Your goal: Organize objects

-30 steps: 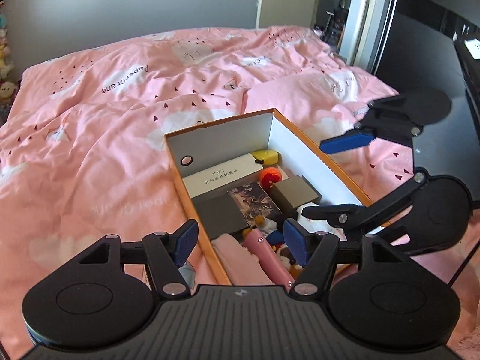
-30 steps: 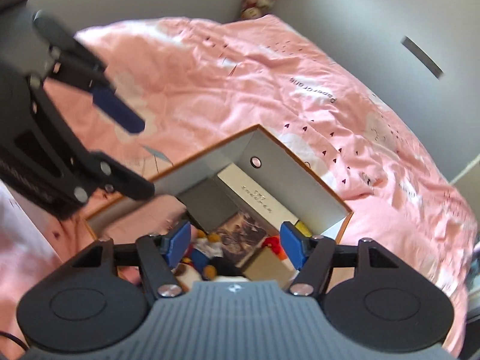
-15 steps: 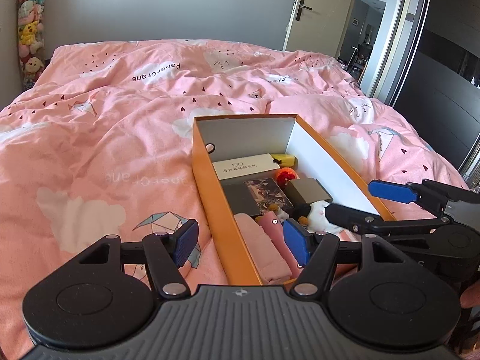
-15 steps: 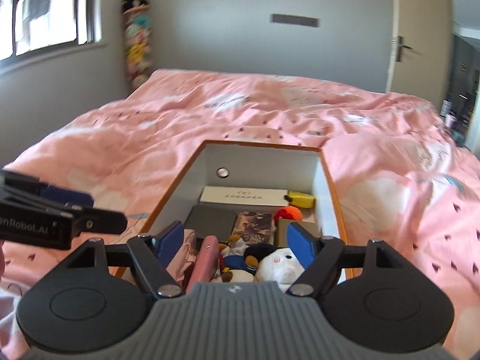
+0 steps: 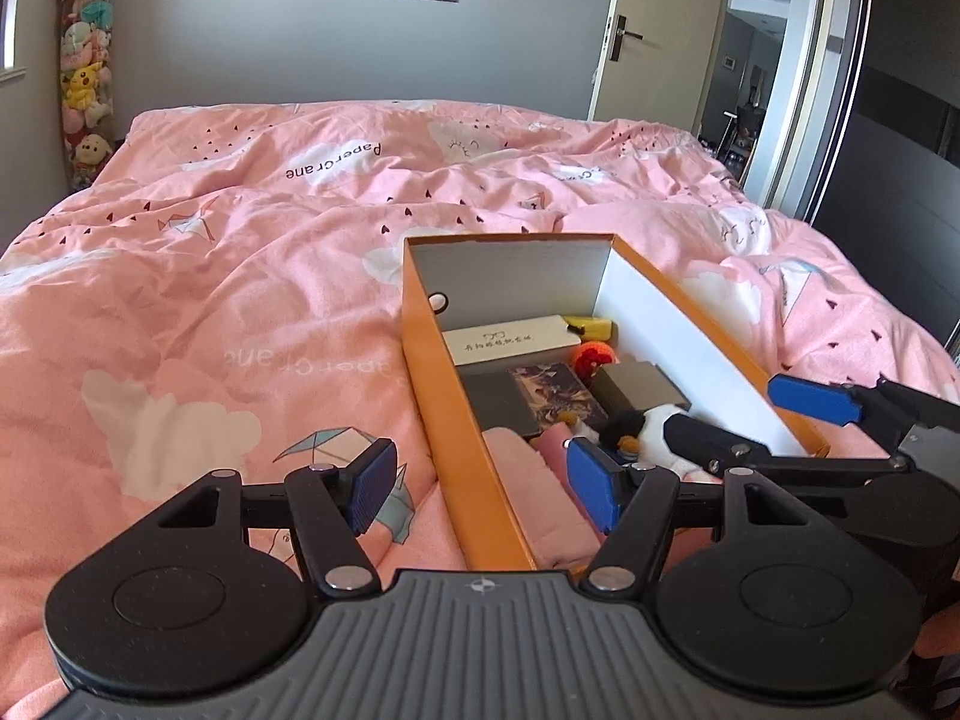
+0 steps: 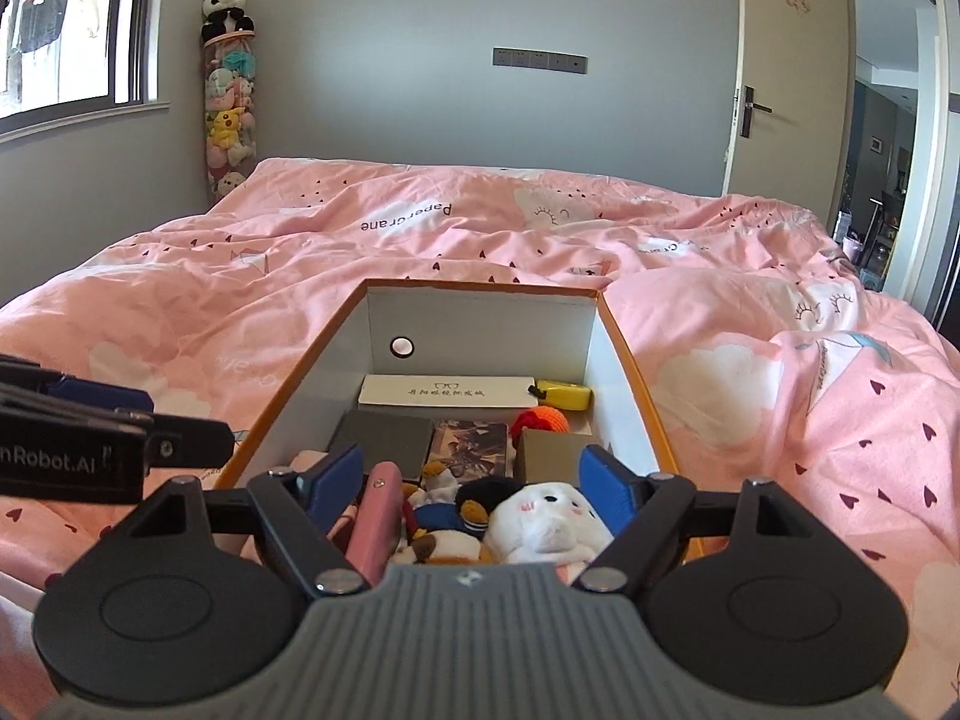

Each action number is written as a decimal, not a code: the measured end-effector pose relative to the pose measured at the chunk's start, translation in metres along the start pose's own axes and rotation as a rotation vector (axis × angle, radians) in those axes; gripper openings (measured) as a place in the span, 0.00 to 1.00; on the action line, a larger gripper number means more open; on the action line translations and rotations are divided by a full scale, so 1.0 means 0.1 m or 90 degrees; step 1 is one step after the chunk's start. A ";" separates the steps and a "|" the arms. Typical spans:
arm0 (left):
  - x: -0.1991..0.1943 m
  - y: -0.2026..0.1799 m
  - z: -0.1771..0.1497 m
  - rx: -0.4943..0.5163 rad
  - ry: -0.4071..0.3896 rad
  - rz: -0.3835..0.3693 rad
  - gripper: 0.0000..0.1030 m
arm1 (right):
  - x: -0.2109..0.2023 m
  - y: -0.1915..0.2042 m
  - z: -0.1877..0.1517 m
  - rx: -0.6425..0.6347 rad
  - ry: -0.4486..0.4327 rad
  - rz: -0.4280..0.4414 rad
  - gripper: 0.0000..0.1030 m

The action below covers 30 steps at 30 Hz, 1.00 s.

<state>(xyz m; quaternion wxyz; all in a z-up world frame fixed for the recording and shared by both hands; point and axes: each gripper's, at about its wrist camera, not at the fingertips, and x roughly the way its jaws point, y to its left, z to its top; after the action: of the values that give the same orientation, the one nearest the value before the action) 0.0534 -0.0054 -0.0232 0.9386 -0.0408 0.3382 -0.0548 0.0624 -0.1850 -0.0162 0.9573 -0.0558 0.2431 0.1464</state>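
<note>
**Open box of small objects on a bed, with two empty hand-held grippers at its near end**

An orange cardboard box (image 6: pixel 630 360) with a white interior lies lidless on a bed covered by a pink duvet (image 5: pixel 240 300). At the far end of the box, against the end wall, lies a flat white case (image 6: pixel 447 393) printed with a spectacles mark; a yellow object (image 6: pixel 564 394) rests just beside it in the far right corner. Nearer the cameras lie a dark grey flat case (image 6: pixel 384 438), a picture card (image 6: pixel 474 444), an orange-and-red crocheted ball (image 6: pixel 543 420) and a grey-brown small box (image 6: pixel 549 450). The near end holds a white plush toy (image 6: pixel 546 516), further small plush figures beside it, a pink cylindrical item (image 6: pixel 375 516) and folded pink cloth (image 5: pixel 522 456).

The left hand-held gripper (image 5: pixel 480 474) has its fingers spread wide and holds nothing; it straddles the left wall of the orange cardboard box, one blue pad over the duvet and the other over the interior. The right hand-held gripper (image 6: pixel 474 480) is likewise spread wide and empty, poised over the near end of the box above the plush toys. Each gripper appears at the edge of the other's view.

A tall clear column of plush toys (image 6: pixel 228 102) stands in the far corner of the room, and a door (image 6: pixel 786 66) is at the right.
</note>
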 end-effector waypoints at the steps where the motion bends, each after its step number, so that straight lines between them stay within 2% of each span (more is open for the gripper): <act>1: 0.01 -0.01 -0.01 0.000 0.003 0.002 0.74 | -0.01 -0.01 -0.01 0.005 -0.003 -0.003 0.78; 10: 0.01 -0.06 -0.12 -0.004 -0.005 0.038 0.78 | -0.08 -0.13 -0.06 0.042 -0.003 -0.012 0.79; 18: 0.07 -0.04 -0.19 -0.020 0.013 0.071 0.78 | -0.09 -0.12 -0.14 0.036 0.001 -0.018 0.79; 23: 0.13 -0.01 -0.23 -0.028 0.031 0.076 0.79 | -0.06 -0.11 -0.18 0.031 0.006 -0.022 0.80; 30: 0.14 -0.01 -0.25 -0.027 0.032 0.082 0.83 | -0.04 -0.13 -0.20 0.038 0.010 -0.027 0.80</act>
<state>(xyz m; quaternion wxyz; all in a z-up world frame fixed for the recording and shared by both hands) 0.0483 -0.0093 -0.0513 0.9302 -0.0371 0.3650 0.0119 0.0540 -0.2024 -0.0316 0.9594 -0.0331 0.2539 0.1186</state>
